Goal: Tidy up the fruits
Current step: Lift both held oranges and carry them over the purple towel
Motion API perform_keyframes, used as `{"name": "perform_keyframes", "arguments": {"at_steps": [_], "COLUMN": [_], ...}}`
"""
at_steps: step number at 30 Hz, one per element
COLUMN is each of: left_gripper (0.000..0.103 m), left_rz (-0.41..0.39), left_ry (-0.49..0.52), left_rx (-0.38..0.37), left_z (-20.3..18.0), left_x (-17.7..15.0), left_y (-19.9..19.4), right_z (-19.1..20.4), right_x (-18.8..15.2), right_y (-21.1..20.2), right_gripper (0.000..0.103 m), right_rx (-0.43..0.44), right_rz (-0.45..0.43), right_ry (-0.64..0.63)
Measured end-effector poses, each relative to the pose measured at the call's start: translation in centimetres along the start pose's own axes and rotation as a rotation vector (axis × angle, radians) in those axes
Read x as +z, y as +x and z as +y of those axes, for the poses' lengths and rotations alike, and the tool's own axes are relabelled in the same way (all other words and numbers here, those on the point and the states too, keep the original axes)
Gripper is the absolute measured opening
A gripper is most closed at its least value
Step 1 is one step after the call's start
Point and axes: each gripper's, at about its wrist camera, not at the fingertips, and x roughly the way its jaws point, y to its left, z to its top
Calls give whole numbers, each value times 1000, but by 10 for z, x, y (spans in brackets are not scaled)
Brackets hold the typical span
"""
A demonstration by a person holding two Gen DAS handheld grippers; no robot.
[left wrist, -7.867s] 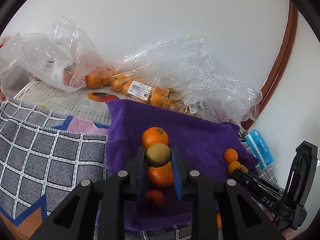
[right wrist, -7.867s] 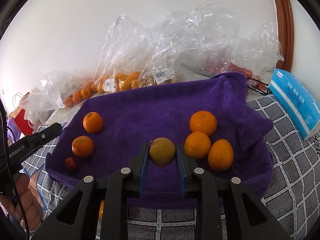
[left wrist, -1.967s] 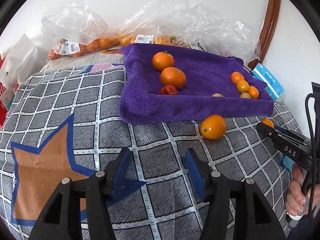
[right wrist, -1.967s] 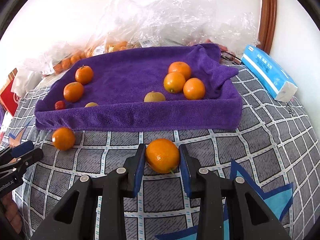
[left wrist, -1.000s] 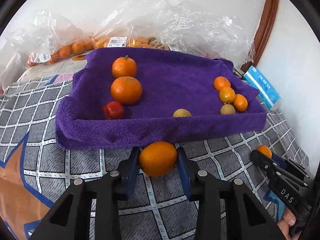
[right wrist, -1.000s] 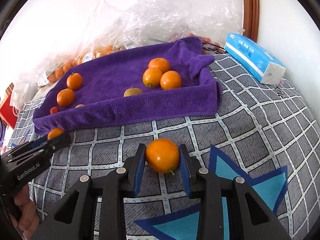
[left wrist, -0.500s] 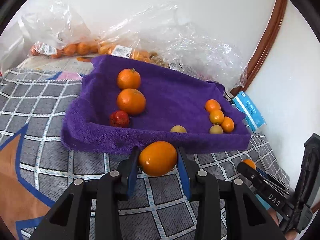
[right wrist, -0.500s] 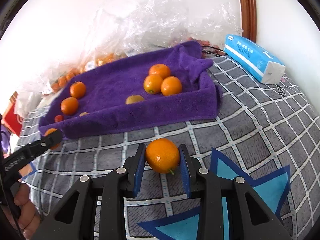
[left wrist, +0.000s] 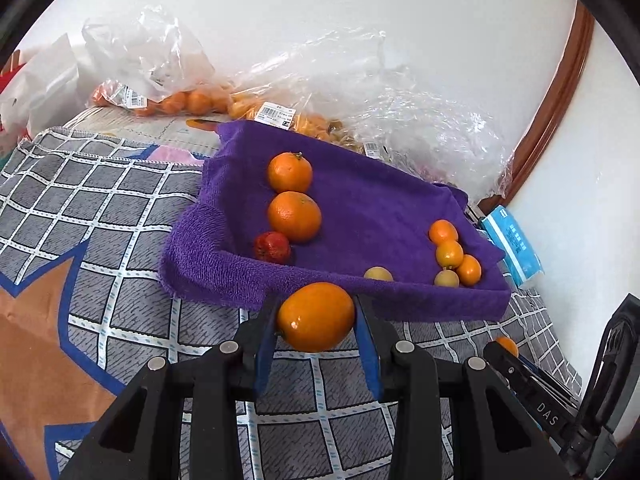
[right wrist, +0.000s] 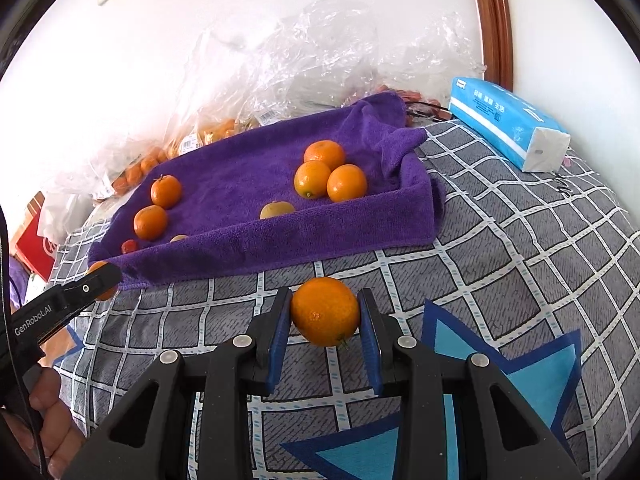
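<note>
A grey checked cloth (left wrist: pixel 120 216) with blue and orange star shapes covers the surface, and on it lies a purple towel (left wrist: pixel 376 208) whose edges are turned up like a shallow tray. Behind the towel, against the white wall, sit crumpled clear plastic bags (left wrist: pixel 400 92) holding more small orange fruit. A blue tissue pack (right wrist: pixel 508 122) lies on the cloth to the right of the towel.

Fruit rests on the towel in two groups. On its left side two oranges (left wrist: pixel 294 216) and a small red fruit (left wrist: pixel 272 247) form a line. On its right side three smaller oranges (right wrist: pixel 326 176) cluster together, touching, with a pale yellow-green fruit (right wrist: pixel 277 209) near them by the front fold. A second pale fruit (left wrist: pixel 378 274) peeks over the towel's front edge between the two groups.

The left tool (left wrist: pixel 316 320) holds an orange (left wrist: pixel 316 316) between its blue-lined fingers, just in front of the towel's front edge and off the cloth; the fruit is smooth, glossy and slightly oval. The right tool (right wrist: pixel 325 314) likewise clamps a second orange (right wrist: pixel 325 311), rounder, with a dimpled skin and a small stem nub at its lower side, over the checked cloth in front of the towel's right half. Each tool is visible at the edge of the other's view, orange in its tips.
</note>
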Motion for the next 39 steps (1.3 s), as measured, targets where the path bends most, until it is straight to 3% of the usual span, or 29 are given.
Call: {"name": "perform_keyframes", "arguments": {"at_steps": [12, 23, 31, 39], "left_gripper": [35, 35, 35, 35], "left_rz": [-32, -11, -52, -118], "left_ry": [34, 5, 80, 100], "left_rx": [44, -27, -38, 16], "left_z": [-8, -1, -15, -13], "left_x": [1, 6, 35, 68], "left_y": [-9, -28, -66, -59], "right_z": [0, 3, 5, 9], "right_x": [0, 0, 16, 48], "right_y": [0, -12, -39, -45], "right_gripper": [33, 33, 33, 33], "right_rx": [3, -16, -17, -20], "right_rz": [-1, 18, -35, -93], "right_ry": [2, 21, 44, 43]}}
